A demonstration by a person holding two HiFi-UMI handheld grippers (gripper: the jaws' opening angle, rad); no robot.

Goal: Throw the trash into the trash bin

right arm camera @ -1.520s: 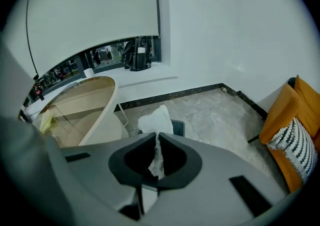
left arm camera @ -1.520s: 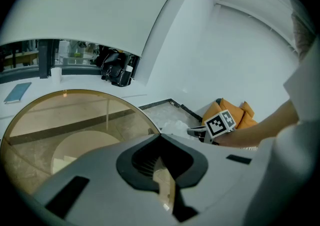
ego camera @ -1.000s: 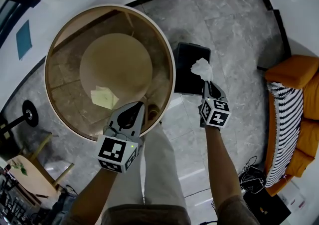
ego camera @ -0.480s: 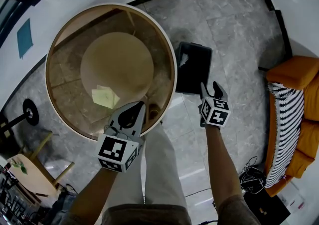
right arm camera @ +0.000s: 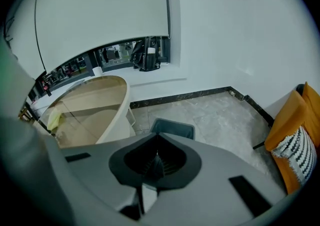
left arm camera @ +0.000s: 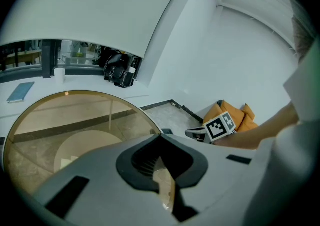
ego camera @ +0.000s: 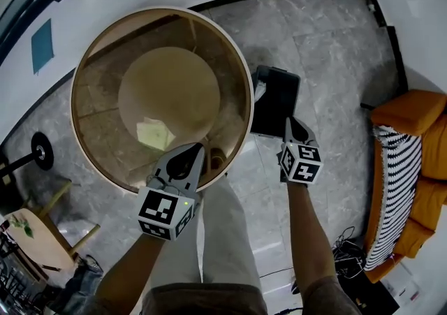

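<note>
Head view, steeply down: shows the trash bin (ego camera: 276,107), dark and open-topped, on the grey tile floor (ego camera: 335,48) just right of the round glass table (ego camera: 162,9). Catches a pale scrap of trash (ego camera: 260,89) inside the bin, against its left wall. Finds the right gripper (ego camera: 292,123) over the bin's near rim, tips meeting in a single point, apart from the trash, which lies to its left and farther from the person. Agrees with the right gripper view: jaws pressed together at the tips, gripping nothing, aimed at the bin on the floor just beyond.

Places the left gripper (ego camera: 187,161) at the table's near rim, well apart from the bin and the trash. Reads the same in the left gripper view: jaws touching at the tips, only a thin sliver of tan table showing below the contact, nothing held.

Picks out a yellow-green sheet (ego camera: 155,133) near the middle of the table; on the glass or under it, cannot tell. Takes in an orange sofa (ego camera: 412,107) with a black-and-white striped cushion (ego camera: 398,174) along the right edge
</note>
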